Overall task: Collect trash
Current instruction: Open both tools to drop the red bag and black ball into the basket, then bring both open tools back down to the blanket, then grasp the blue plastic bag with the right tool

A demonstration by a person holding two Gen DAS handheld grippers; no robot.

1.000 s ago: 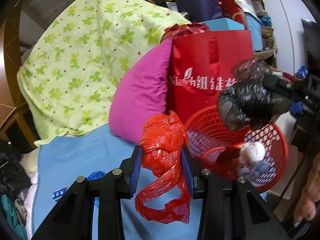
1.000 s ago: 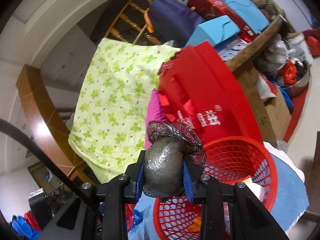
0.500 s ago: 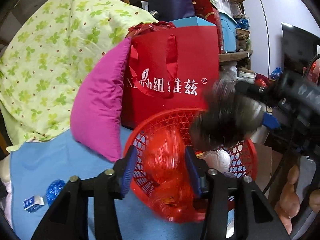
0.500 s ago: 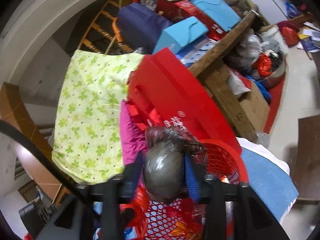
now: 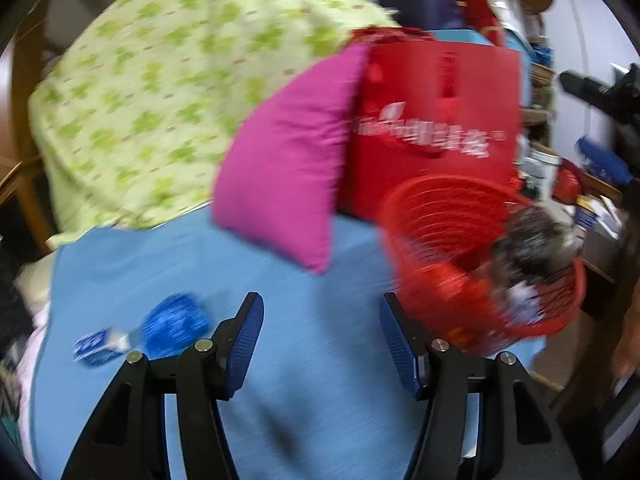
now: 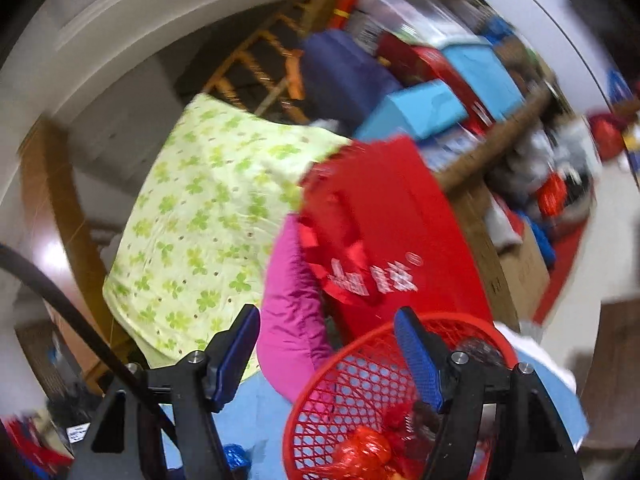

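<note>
My left gripper (image 5: pixel 323 342) hovers over the blue cloth (image 5: pixel 304 280) with its jaws opening and nothing between them. The red mesh basket (image 5: pixel 436 216) stands to its right, holding the dark grey bag (image 5: pixel 534 240) and the red plastic bag (image 6: pixel 362 452). A crumpled blue wrapper (image 5: pixel 174 326) and a small blue-and-white carton (image 5: pixel 94 348) lie on the cloth left of the left fingers. My right gripper (image 6: pixel 326 360) is open and empty just above the rim of the basket (image 6: pixel 320 376); in the left wrist view the right gripper (image 5: pixel 570 112) shows at the upper right.
A pink cushion (image 5: pixel 288 176) and a red shopping bag (image 5: pixel 432 120) lean behind the basket, with a green clover-print cover (image 5: pixel 168 92) to the left. Shelves of boxes (image 6: pixel 432 92) and floor clutter (image 6: pixel 560 184) fill the right. A hand (image 5: pixel 628 340) shows at the far right edge.
Both grippers opened: the red bag left the left jaws and the dark grey bag left the right jaws, and both now lie in the basket. The left gripper swung left.
</note>
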